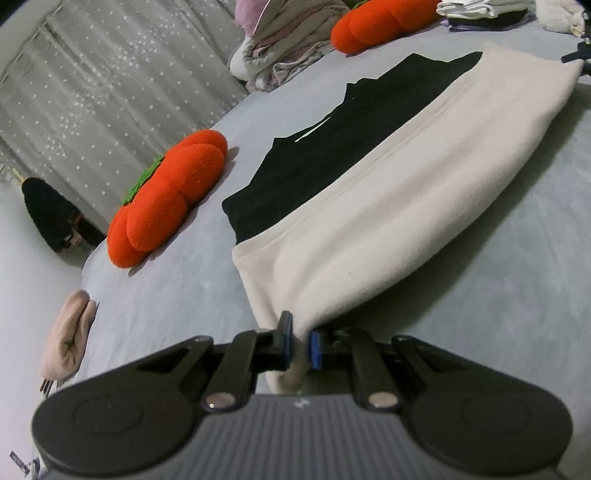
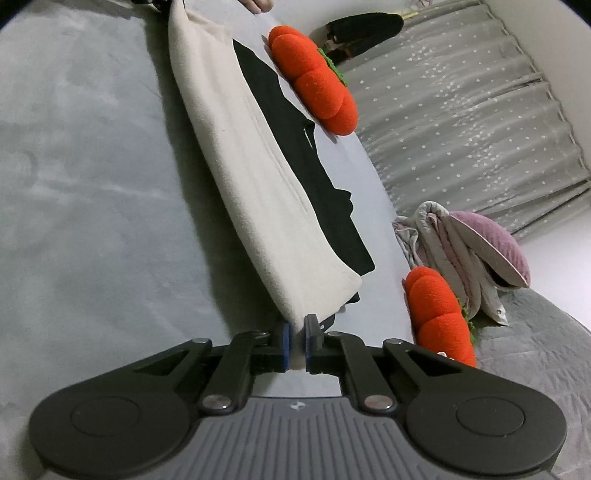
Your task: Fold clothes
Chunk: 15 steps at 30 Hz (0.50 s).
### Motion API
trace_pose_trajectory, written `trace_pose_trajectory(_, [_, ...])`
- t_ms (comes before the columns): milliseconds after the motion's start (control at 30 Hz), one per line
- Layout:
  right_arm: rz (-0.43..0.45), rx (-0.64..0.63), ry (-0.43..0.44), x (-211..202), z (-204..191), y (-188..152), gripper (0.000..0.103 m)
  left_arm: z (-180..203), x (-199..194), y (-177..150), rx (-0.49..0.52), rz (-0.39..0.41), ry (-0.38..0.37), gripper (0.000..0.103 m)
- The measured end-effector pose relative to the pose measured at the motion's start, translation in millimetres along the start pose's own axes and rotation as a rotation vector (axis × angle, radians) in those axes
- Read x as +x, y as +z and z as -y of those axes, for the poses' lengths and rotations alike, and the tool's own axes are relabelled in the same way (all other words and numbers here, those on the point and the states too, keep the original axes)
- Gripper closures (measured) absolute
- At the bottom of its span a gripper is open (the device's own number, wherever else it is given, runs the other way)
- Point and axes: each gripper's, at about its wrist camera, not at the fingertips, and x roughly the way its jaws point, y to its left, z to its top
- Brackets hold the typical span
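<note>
Cream garment (image 1: pixel 388 229): folded lengthwise over a black garment (image 1: pixel 332 147), lying on the grey bed (image 1: pixel 498 314). Left gripper (image 1: pixel 301 345): pinching one cream corner. Right gripper (image 2: pixel 296 341): pads nearly together on the opposite corner. Left view only: white folded stack (image 1: pixel 476 9), pink item (image 1: pixel 68 332). Right view only: purple pillow (image 2: pixel 498 243). Both: two orange cushions (image 1: pixel 166 199), starred curtain (image 1: pixel 92 92)

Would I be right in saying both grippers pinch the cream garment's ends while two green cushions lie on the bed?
Not quite: the cushions are orange with green leaves, as the left wrist view shows. The left gripper and right gripper do pinch the cream garment.
</note>
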Motion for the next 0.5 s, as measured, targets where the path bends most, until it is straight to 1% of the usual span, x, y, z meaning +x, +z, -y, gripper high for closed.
trace_pose_trajectory(200, [0.021, 0.017, 0.009, -13, 10, -3, 0.098, 3, -20, -2, -0.004, 0.009, 0.018, 0.094])
trace_pose_trajectory(367, [0.034, 0.027, 0.008, -31, 12, -10, 0.098, 9, -49, -12, -0.003, 0.030, -0.011, 0.094])
trace_pose_trajectory(500, [0.043, 0.041, 0.030, -43, 13, -17, 0.098, 14, -73, -23, 0.010, 0.048, -0.035, 0.094])
